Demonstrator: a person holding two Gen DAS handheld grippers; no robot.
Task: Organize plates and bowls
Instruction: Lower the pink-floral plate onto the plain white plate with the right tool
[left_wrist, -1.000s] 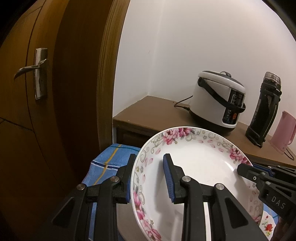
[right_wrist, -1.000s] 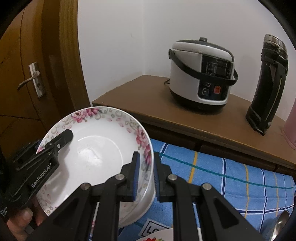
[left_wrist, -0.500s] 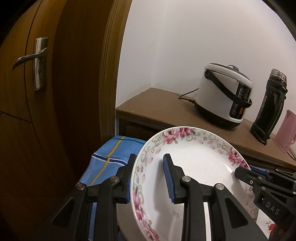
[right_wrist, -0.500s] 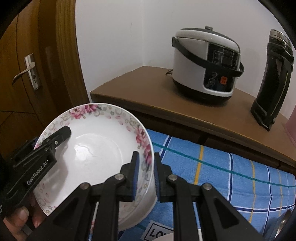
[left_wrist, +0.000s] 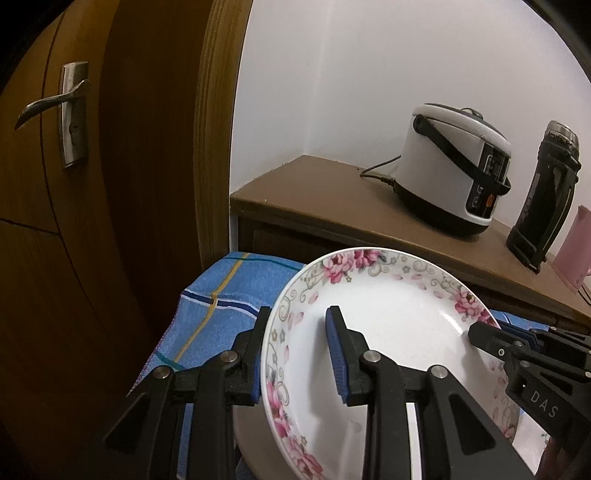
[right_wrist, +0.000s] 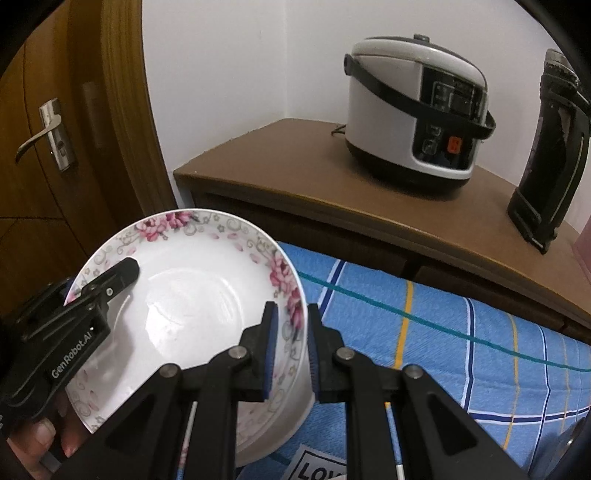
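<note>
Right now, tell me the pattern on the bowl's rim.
Pink flowers with grey-gold scrolls and scattered petals on the white bowl; clearest in the right wrist view.

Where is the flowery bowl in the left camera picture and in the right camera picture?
Left wrist view: the white ceramic bowl with pink flowers on its rim fills the lower middle, its left rim between the left gripper fingers.
Right wrist view: the same bowl sits lower left, its right rim between the right gripper fingers.
Shared landmark: the white and black rice cooker on the brown wooden cabinet, upper right in both.
</note>
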